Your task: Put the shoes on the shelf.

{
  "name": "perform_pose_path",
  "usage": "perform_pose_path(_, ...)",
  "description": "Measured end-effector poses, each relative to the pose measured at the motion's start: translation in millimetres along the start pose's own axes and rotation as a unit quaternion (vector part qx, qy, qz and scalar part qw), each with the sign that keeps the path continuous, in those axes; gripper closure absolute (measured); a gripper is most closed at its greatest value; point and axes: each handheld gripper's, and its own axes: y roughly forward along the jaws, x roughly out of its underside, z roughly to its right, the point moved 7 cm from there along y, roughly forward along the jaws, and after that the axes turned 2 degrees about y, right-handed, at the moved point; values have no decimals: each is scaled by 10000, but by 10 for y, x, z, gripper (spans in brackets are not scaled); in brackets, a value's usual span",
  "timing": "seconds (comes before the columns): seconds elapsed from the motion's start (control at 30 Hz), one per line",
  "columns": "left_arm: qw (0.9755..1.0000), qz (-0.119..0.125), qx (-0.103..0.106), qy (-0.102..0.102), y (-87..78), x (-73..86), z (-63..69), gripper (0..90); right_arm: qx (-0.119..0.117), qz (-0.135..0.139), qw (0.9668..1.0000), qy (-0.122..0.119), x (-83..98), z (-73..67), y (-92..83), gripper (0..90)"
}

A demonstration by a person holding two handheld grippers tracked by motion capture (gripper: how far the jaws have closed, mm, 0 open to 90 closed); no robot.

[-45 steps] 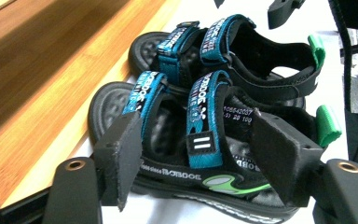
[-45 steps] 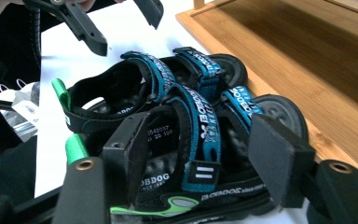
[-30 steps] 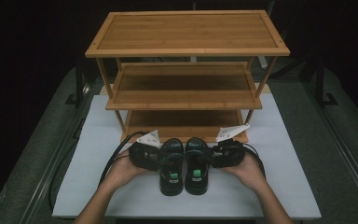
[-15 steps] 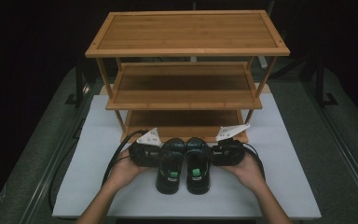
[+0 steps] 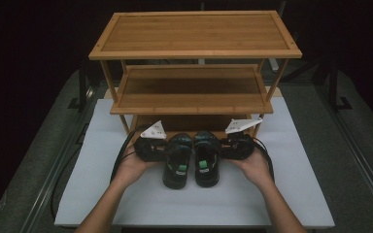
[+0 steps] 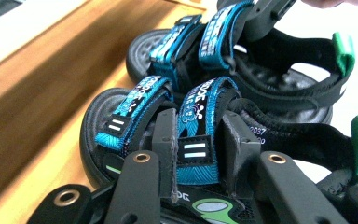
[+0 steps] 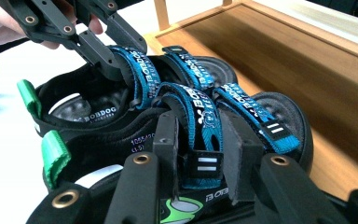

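Two black sandals with blue straps and green heel tabs lie side by side on the white mat, toes toward the bamboo rack (image 5: 194, 53). My left gripper (image 5: 167, 151) has just closed on a blue strap of the left sandal (image 5: 177, 167); its pads (image 6: 165, 140) press that strap from both sides. My right gripper (image 5: 219, 148) has likewise just closed on a strap of the right sandal (image 5: 207, 165), whose strap sits squeezed between its pads (image 7: 233, 144). The toes reach over the front edge of the lowest shelf (image 7: 307, 70).
The rack has three wooden shelves, all bare, and its legs (image 5: 124, 124) stand just behind the grippers. The white mat (image 5: 291, 194) extends left, right and toward me. Black cables (image 5: 121, 155) trail from both grippers.
Both grippers and the pair of sandals have shifted a little toward the rack. The jaws now sit tighter on the straps.
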Motion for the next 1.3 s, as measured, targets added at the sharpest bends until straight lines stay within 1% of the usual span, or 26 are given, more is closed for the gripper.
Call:
perform_pose_path(0.07, 9999, 73, -84, 30, 27, -25, -69, 698, 33, -1, 10000, -18, -28, 33, 38, 687)
perform_pose_path(0.1, 9999, 73, -84, 30, 27, -25, -69, 698, 42, -5, 10000, -18, -38, 46, 50, 688)
perform_pose_path(0.13, 9998, 147, -141, 12, 52, -36, -122, 699, 69, 3, 10000, -23, -49, 63, 66, 688)
perform_pose_path(0.17, 9998, 147, -141, 12, 52, -36, -122, 699, 69, 3, 10000, -23, -49, 63, 66, 688)
perform_pose_path(0.2, 9996, 177, -220, 10, 75, -40, -171, 699, 154, 38, 9999, -48, -74, 107, 99, 688)
perform_pose_path(0.23, 9996, 177, -220, 10, 75, -40, -171, 699, 185, 50, 9998, -55, -81, 122, 108, 688)
perform_pose_path(0.27, 9993, 242, -295, 21, 103, -45, -214, 699, 246, 75, 9996, -68, -90, 149, 124, 687)
perform_pose_path(0.3, 9993, 242, -295, 21, 103, -45, -214, 699, 246, 75, 9996, -68, -90, 149, 124, 687)
perform_pose_path(0.33, 9987, 298, -411, 55, 125, -51, -262, 699, 329, 148, 9993, -86, -104, 193, 150, 688)
perform_pose_path(0.37, 9987, 298, -411, 55, 125, -51, -262, 699, 329, 148, 9993, -86, -104, 193, 150, 688)
perform_pose_path(0.43, 9977, 387, -552, 102, 142, -63, -321, 700, 395, 264, 9989, -55, -120, 243, 177, 688)
perform_pose_path(0.53, 9963, 503, -686, 130, 158, -75, -365, 700, 445, 379, 9983, -53, -130, 288, 200, 688)
perform_pose_path(0.57, 9963, 503, -686, 130, 158, -75, -365, 700, 445, 379, 9983, -53, -130, 288, 200, 688)
perform_pose_path(0.6, 9956, 533, -748, 162, 168, -76, -378, 700, 506, 442, 9977, -99, -135, 315, 215, 688)
perform_pose_path(0.63, 9952, 542, -792, 192, 176, -75, -388, 700, 506, 442, 9977, -99, -135, 315, 215, 688)
perform_pose_path(0.67, 9946, 561, -847, 229, 191, -74, -403, 700, 556, 485, 9972, -156, -137, 331, 231, 688)
perform_pose_path(0.7, 9946, 561, -847, 229, 191, -74, -403, 700, 556, 485, 9972, -156, -137, 331, 231, 688)
perform_pose_path(0.83, 9926, 627, -1003, 281, 249, -56, -442, 700, 676, 529, 9961, -214, -127, 369, 266, 688)
perform_pose_path(0.9, 9916, 645, -1075, 303, 274, -36, -451, 700, 691, 525, 9960, -221, -120, 378, 276, 687)
perform_pose_path(0.97, 9917, 646, -1078, 287, 283, -27, -450, 700, 670, 545, 9960, -211, -121, 386, 277, 687)
perform_pose_path(1.0, 9920, 691, -1036, 205, 300, -9, -447, 700, 664, 539, 9961, -212, -116, 388, 281, 687)
perform_pose_path(1.1, 9925, 664, -1008, 207, 296, -2, -448, 700, 604, 501, 9967, -211, -99, 382, 283, 687)
perform_pose_path(1.13, 9933, 593, -961, 226, 295, 12, -439, 699, 569, 462, 9971, -205, -86, 375, 284, 686)
perform_pose_path(1.17, 9936, 562, -956, 232, 293, 21, -435, 699, 559, 428, 9973, -208, -77, 370, 283, 686)
perform_pose_path(1.23, 9942, 543, -902, 209, 289, 37, -429, 699, 592, 378, 9971, -279, -60, 362, 280, 685)
perform_pose_path(1.3, 9944, 542, -876, 230, 289, 54, -436, 699, 604, 335, 9972, -298, -50, 363, 279, 685)
